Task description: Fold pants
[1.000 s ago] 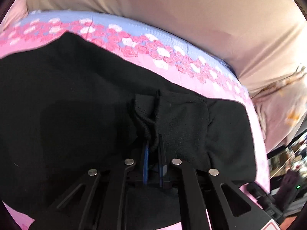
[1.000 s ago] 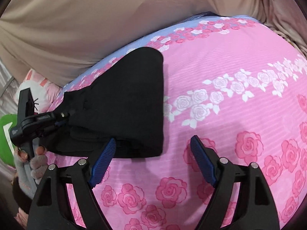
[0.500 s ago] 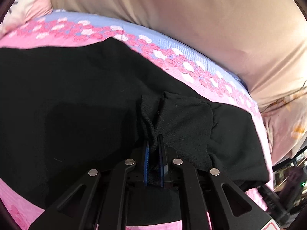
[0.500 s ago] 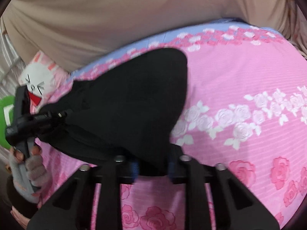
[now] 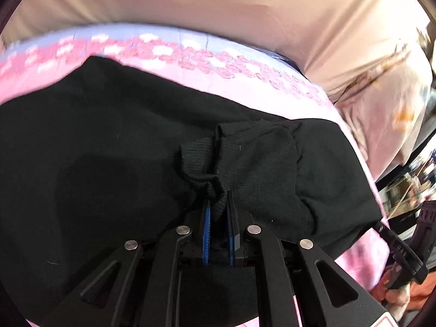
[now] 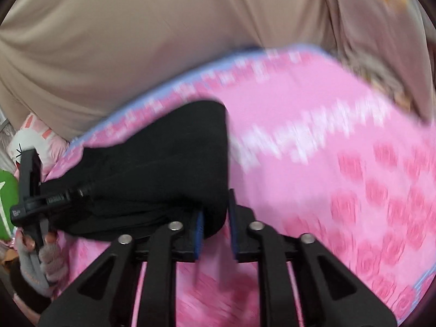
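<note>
Black pants lie spread on the pink rose-print bed sheet. My left gripper is shut on a bunched ribbed hem of the pants. In the right wrist view the pants stretch from the left gripper, held by a gloved hand, across to my right gripper. A folded corner of the pants fills the gap between the right pads, and the jaws are opening slightly. The right gripper's body shows at the left wrist view's lower right edge.
A beige cloth hangs behind the bed along its far side. A white and pink plush pillow and a green object sit at the bed's left end. Bare pink sheet stretches right of the pants.
The right gripper went from wide open in front of the pants' corner to closed around it. Both grippers have shifted sideways with the fabric; the left kept its grip on the hem.
</note>
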`<action>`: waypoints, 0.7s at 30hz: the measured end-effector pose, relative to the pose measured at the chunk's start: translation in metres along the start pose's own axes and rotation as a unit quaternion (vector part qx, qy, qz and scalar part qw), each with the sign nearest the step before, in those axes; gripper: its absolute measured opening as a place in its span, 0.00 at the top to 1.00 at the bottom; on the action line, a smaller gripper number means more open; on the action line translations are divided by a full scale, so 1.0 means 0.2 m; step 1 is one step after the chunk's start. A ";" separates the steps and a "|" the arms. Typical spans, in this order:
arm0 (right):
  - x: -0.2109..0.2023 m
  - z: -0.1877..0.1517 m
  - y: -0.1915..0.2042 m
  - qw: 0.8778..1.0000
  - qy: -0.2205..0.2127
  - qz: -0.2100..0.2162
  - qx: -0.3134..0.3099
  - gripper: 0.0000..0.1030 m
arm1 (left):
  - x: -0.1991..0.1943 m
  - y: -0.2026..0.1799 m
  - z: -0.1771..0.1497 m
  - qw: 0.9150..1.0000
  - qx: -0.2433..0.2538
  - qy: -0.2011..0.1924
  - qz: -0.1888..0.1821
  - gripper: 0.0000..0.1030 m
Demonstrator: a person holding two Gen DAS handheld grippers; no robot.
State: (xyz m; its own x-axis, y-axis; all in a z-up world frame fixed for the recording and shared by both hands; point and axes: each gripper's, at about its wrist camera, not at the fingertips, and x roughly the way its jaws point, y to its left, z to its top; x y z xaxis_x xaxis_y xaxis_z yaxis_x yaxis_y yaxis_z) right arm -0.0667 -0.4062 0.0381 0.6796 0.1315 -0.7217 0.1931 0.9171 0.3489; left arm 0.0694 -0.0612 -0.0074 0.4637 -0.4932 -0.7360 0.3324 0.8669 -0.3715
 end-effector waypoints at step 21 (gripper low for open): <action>0.15 0.17 0.79 0.975 -0.027 0.087 -0.201 0.93 | -0.55 0.48 0.03 0.995 -0.057 -0.083 0.024 0.88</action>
State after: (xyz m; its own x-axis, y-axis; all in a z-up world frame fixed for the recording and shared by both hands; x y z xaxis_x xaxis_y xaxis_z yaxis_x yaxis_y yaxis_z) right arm 0.0080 -0.2704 0.0927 0.7159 0.2877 -0.6362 -0.2133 0.9577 0.1931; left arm 0.0550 0.0748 0.0414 0.6097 -0.4483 -0.6537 0.2166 0.8876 -0.4066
